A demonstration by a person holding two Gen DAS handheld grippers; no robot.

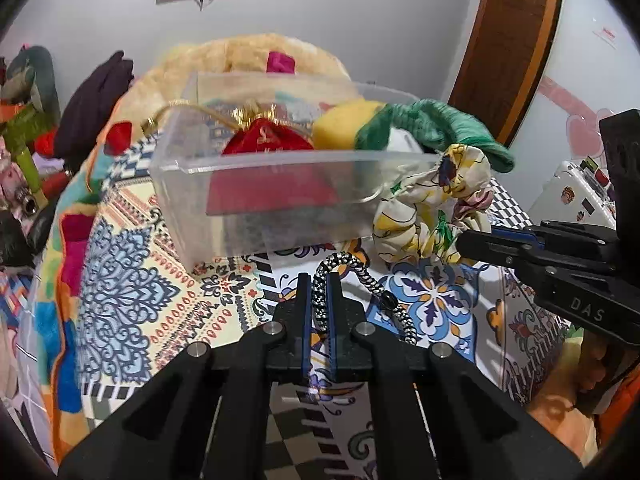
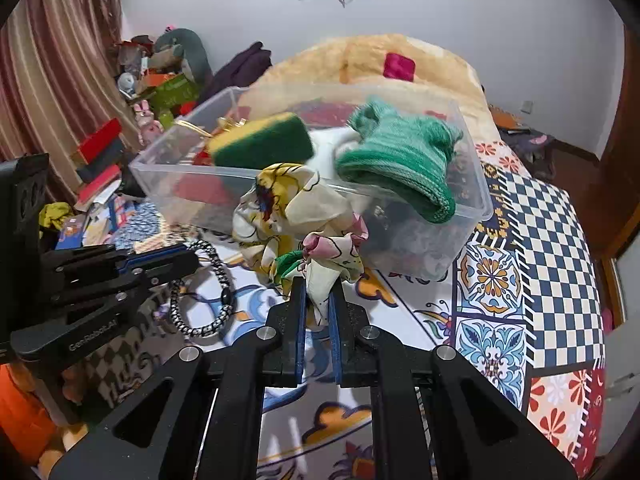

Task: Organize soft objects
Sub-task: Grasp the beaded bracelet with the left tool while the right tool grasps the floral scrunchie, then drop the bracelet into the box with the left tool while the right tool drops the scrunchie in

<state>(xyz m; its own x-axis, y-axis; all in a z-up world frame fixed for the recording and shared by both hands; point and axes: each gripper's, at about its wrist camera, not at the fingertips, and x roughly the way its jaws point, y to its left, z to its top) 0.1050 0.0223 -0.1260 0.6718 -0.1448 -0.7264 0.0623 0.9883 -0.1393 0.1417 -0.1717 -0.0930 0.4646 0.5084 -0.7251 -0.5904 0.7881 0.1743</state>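
Observation:
A clear plastic bin (image 1: 208, 168) (image 2: 476, 184) stands on the patterned bedspread. It holds a yellow-green sponge (image 1: 344, 122) (image 2: 264, 142), a green knitted piece (image 1: 432, 128) (image 2: 400, 156) draped over its rim, and a red pouch (image 1: 268, 138). My left gripper (image 1: 318, 280) (image 2: 192, 258) is shut on a black-and-white braided cord (image 1: 362, 272) (image 2: 216, 276), just in front of the bin. My right gripper (image 2: 318, 286) (image 1: 460, 240) is shut on a floral fabric scrunchie (image 2: 288, 208) (image 1: 436, 200), held beside the bin's near corner.
A fluffy cream blanket (image 2: 360, 56) with a pink patch lies behind the bin. Clutter of toys, books and boxes (image 2: 132, 100) is piled at the left by a curtain. A brown door (image 1: 508, 40) stands at the right. A white case (image 1: 572, 196) sits beyond the bed.

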